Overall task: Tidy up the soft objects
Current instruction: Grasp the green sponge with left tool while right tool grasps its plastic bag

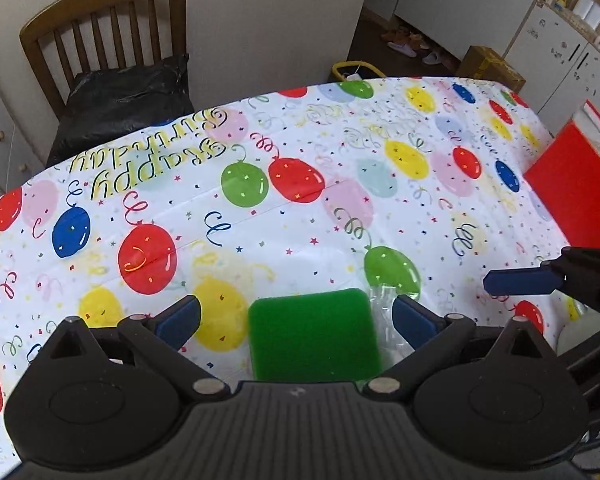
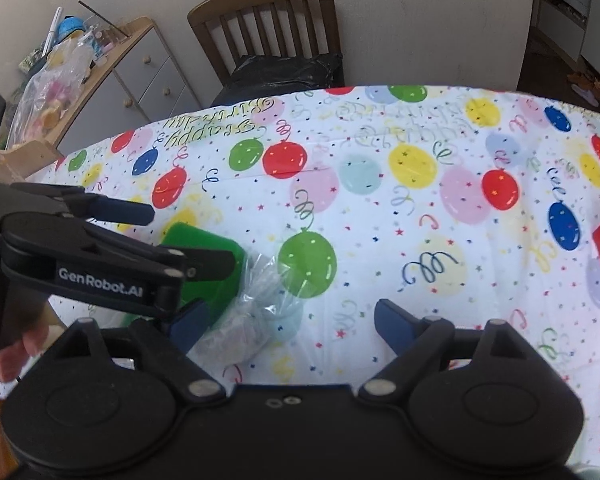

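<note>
The green sponge [image 1: 314, 334] lies flat on the balloon-print tablecloth [image 1: 340, 208], squarely between the spread, empty fingers of the left gripper [image 1: 296, 316], its long axis pointing away from them. A crumpled clear plastic bag [image 2: 252, 312] touches its right edge, just inside the open, empty right gripper [image 2: 290, 324]. The left hand looks nearer.

Right gripper [image 2: 286, 322]: jaws wide apart, nothing between the pads
Left gripper [image 2: 188, 236]: enters from the left, over the green sponge [image 2: 210, 276]
Clear plastic bag [image 2: 256, 300]: crumpled, just beside the sponge
Table [image 2: 420, 312]: balloon-print cloth
Chair [image 2: 268, 28]: behind the table
</note>
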### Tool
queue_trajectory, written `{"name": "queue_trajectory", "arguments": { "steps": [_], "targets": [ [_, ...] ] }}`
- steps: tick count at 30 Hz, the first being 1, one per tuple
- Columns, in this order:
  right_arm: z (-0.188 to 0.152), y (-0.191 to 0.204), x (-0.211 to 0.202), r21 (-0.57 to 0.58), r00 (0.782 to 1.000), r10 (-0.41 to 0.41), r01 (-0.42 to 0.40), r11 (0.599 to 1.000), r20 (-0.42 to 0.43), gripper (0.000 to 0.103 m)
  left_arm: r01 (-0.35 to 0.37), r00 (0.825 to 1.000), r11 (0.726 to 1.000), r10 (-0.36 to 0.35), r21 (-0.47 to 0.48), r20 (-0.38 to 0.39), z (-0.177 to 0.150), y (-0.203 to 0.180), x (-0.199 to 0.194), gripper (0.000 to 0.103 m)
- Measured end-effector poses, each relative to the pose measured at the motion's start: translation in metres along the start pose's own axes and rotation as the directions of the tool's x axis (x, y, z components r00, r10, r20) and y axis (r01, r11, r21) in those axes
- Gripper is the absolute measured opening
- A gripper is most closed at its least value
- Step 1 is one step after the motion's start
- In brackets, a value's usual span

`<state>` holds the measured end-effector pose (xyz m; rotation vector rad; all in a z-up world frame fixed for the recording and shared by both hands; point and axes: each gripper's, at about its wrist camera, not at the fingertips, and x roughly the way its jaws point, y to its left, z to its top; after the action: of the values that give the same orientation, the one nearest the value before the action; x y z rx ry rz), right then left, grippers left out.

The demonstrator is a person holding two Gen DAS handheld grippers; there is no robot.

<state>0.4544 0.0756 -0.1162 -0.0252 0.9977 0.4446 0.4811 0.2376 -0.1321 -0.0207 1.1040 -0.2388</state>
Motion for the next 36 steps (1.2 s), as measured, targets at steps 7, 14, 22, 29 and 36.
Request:
{"name": "queue_trajectory", "arguments": {
  "steps": [7, 14, 22, 29, 36],
  "targets": [
    [0.000, 0.011, 0.018, -0.008, 1.000, 0.002, -0.002, 1.000, -0.020, 0.084, -0.027, 0.999, 1.000, 0.027, 0.005, -0.030, -0.003, -0.001, 0.016, 0.103],
    [-0.004, 0.017, 0.025, -0.007, 0.999, -0.023, 0.023, 1.000, -0.034, 0.080, -0.027, 0.999, 0.999, 0.027, -0.017, -0.033, -0.009, 0.006, 0.024, 0.103],
    [-0.001, 0.025, 0.021, 0.049, 0.998, 0.023, -0.020, 0.999, -0.058, 0.041, -0.016, 1.000, 0.999, 0.016, -0.038, 0.011, -0.013, 0.003, 0.018, 0.079],
    [-0.003, 0.033, 0.017, 0.033, 0.999, 0.040, -0.038, 0.999, -0.032, 0.017, 0.011, 0.999, 0.998, -0.008, -0.061, 0.044, -0.019, 0.003, 0.012, 0.069],
    [-0.003, 0.025, 0.005, 0.032, 1.000, 0.024, -0.024, 0.999, 0.003, 0.015, -0.018, 0.996, 0.989, 0.030, -0.145, 0.084, -0.024, 0.026, 0.001, 0.068]
  ]
}}
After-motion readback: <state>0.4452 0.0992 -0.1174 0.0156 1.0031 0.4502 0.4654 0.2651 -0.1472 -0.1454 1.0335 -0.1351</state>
